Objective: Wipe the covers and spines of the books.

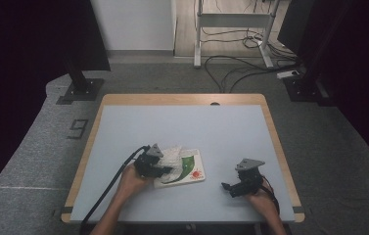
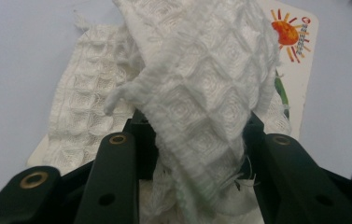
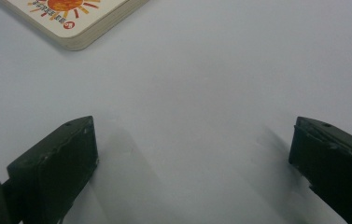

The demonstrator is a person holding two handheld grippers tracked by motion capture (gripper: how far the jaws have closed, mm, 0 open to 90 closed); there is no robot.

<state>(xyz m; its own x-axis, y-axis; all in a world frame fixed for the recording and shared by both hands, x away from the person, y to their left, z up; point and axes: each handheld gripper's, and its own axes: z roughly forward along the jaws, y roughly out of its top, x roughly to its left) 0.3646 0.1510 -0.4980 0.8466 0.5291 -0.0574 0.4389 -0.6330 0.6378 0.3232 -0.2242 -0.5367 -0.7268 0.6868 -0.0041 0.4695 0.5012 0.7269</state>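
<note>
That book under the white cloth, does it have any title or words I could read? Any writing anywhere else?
Board book: small red mark and a short string of characters beside the orange sun, too small and blurred to read.
White cloth: no writing, just a woven diamond pattern.
Table: no readable text.

On the table (image 1: 182, 122), toward its near edge and a little left of the middle, lies a book (image 1: 190, 171). A cloth (image 1: 172, 155) lies on the book's left part, one end raised between the left tongs (image 2: 192, 140). The right tongs (image 1: 227, 187) sit to the book's right, nearer the right edge, apart from it.
</note>
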